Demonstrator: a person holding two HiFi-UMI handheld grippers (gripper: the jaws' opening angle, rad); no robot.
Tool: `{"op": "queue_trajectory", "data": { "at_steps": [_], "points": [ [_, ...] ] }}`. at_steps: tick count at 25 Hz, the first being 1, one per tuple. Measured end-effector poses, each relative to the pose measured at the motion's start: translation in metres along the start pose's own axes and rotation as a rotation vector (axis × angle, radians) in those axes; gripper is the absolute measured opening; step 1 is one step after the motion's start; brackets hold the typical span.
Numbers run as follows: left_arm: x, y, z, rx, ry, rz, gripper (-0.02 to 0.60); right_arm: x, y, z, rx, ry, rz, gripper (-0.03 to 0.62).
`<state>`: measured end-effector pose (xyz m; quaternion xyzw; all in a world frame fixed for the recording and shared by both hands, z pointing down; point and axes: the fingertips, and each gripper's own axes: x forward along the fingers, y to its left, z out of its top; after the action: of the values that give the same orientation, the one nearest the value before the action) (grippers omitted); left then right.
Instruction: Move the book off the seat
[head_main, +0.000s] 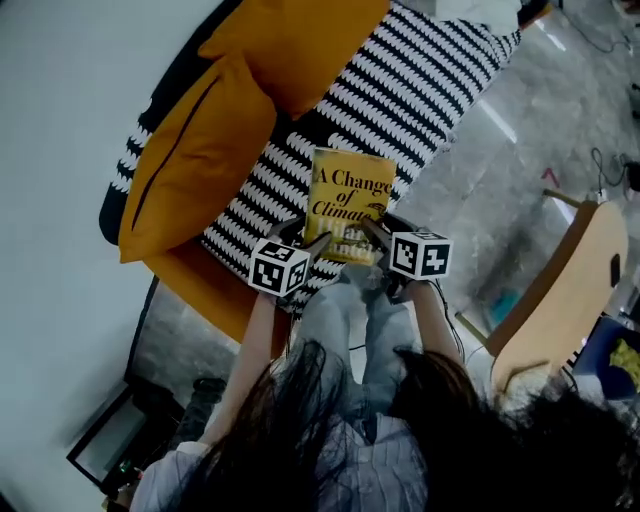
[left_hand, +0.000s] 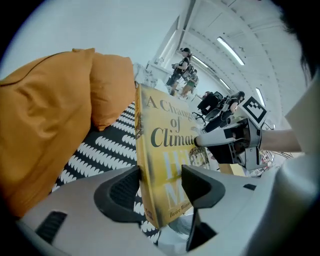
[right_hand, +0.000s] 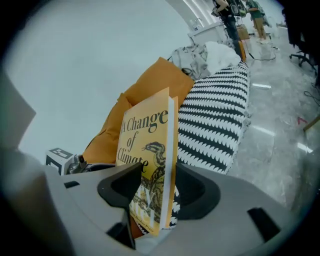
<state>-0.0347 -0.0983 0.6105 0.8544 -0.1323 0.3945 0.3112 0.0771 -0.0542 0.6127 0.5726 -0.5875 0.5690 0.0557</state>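
The person stood over the striped seat (head_main: 420, 80) with a gripper in each hand, and both were on the yellow book (head_main: 348, 200); the left gripper (head_main: 312, 238) had it by the lower left corner and the right gripper (head_main: 376, 230) by the lower right, the two marker cubes just beside each other under the book's bottom edge. The left gripper's jaws were clamped on the book, one pad on the spine side at the back and the other pressed to the front cover; the right gripper's jaws were likewise closed on it, one pad on the cover over the snake drawing and the other behind the page edges. The book was held cover up, tilted, over the front part of the black and white seat; it looked clear of the fabric, though from that steep angle I could not be sure. Two orange cushions (head_main: 200, 150) leaned against the pale wall (head_main: 60, 150) behind it; a heap of pale cloth (right_hand: 205, 55) lay at the far end of the seat. A wooden chair (head_main: 560, 290) stood on the grey floor (head_main: 530, 150) to the person's right; people (left_hand: 182, 67) stood well off down the room.
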Motion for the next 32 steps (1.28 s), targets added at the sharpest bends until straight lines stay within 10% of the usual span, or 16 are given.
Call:
{"op": "queue_trajectory", "data": {
  "at_steps": [16,32],
  "points": [
    [-0.037,-0.182,0.104,0.232,-0.072,-0.118,0.273,-0.215,-0.012,0.054,0.018,-0.245,-0.075,0.222],
    [-0.043,-0.357,0.129,0.467,-0.079,-0.201,0.273,-0.394,-0.052,0.030,0.062,-0.479,-0.153,0.216]
  ]
}}
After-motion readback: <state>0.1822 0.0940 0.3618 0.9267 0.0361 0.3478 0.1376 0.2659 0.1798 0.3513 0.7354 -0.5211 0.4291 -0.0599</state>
